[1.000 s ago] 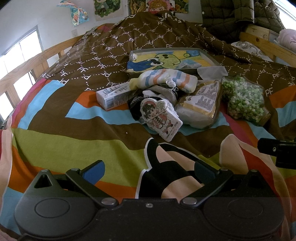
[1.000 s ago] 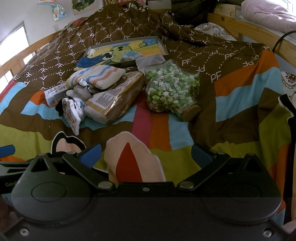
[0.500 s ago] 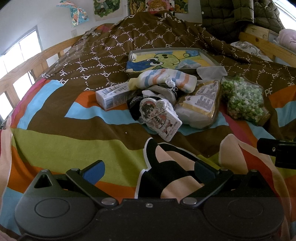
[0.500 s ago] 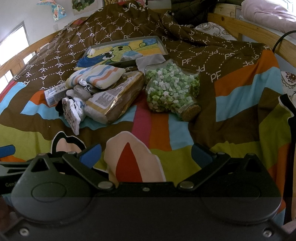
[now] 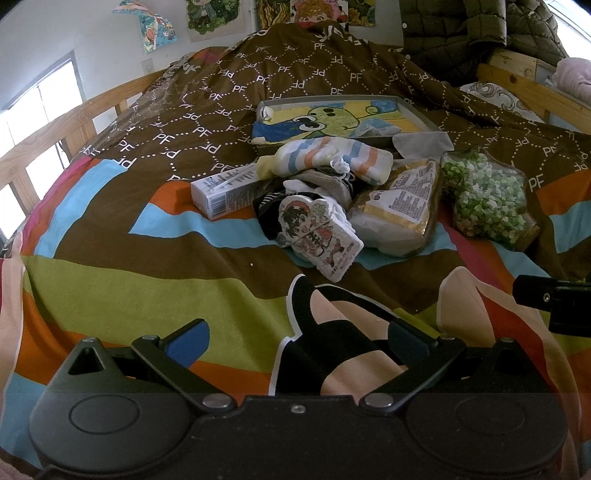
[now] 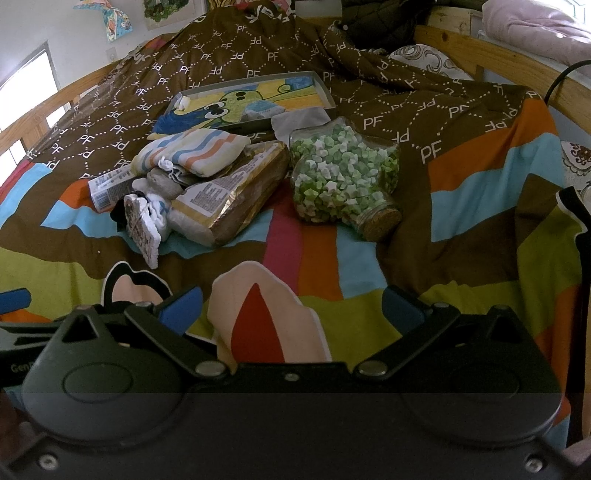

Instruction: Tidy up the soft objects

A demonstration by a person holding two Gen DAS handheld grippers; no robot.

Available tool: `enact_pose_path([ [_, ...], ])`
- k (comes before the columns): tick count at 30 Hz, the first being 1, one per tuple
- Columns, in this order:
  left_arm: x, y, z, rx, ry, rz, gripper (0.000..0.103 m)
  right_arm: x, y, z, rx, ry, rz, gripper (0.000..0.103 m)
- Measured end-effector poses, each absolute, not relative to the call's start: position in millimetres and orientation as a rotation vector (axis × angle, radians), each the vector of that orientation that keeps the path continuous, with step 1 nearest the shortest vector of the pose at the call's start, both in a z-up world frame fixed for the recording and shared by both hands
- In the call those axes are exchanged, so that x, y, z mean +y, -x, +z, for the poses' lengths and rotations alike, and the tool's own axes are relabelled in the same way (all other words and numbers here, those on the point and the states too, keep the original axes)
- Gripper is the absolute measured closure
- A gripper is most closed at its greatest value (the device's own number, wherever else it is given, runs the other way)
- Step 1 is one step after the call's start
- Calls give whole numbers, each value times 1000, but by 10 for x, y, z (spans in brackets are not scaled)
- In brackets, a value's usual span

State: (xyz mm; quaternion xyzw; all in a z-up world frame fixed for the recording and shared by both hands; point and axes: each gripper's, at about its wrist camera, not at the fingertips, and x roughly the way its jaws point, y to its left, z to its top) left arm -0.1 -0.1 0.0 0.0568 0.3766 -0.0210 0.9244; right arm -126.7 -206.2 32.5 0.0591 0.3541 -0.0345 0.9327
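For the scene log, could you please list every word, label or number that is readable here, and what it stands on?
"PF": repeated in white all over the brown bedspread; some copies read mirrored.
"Gen": cut-off lettering on the black device at the left edge.
White carton: barcode and fine print, too small to read.
Bread bag: label text, too small.
Cartoon card on the socks: print blurred.
Wall posters: no legible words.

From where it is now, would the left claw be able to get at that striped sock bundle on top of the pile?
Probably yes. The left claw is open and empty, and the striped sock bundle lies uncovered on top of the pile. Only bare quilt and the lower cartoon-tagged socks lie between, so it would reach over those.
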Motion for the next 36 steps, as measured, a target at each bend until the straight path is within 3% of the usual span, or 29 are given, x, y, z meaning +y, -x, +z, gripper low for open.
enact_pose_path([
  [36,35,-6,43,776,-101,-28,1,-2071,1339,380,665,-103,-81,0],
])
